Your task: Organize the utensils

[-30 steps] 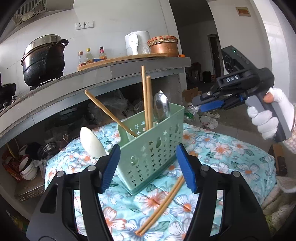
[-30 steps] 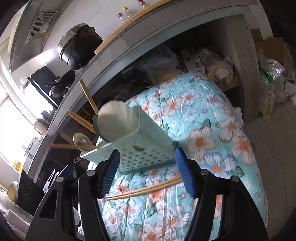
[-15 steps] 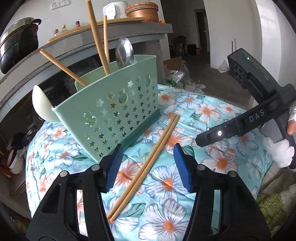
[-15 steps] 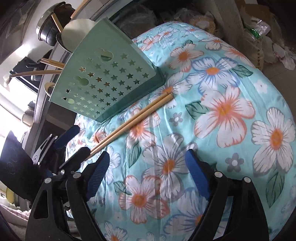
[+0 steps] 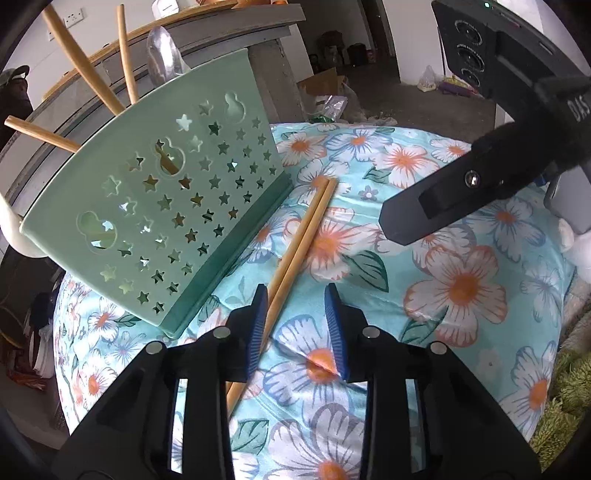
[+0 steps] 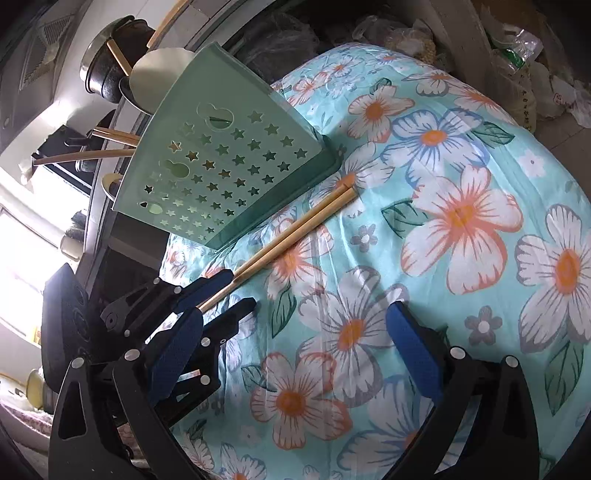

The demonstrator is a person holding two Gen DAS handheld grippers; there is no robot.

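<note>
A green utensil basket [image 5: 177, 206] with star holes stands tilted on the floral cloth and holds chopsticks, a metal spoon and a white spoon; it also shows in the right wrist view [image 6: 225, 162]. A pair of wooden chopsticks [image 5: 295, 251] lies on the cloth beside it, also in the right wrist view [image 6: 295, 229]. My left gripper [image 5: 297, 328] is open, low over the cloth, its left pad against the near part of the chopsticks. My right gripper [image 6: 295, 354] is open and empty above the cloth to the right.
The floral cloth [image 5: 461, 288] covers a rounded cushion-like surface. A grey concrete counter [image 5: 221, 33] runs behind the basket, with a black pot [image 6: 107, 70] on it. Clutter and bags lie on the floor beyond [image 6: 517, 55].
My left gripper has dropped toward the cloth and narrowed around the near part of the loose chopsticks. My right gripper has moved closer over the cloth and stays wide open.
</note>
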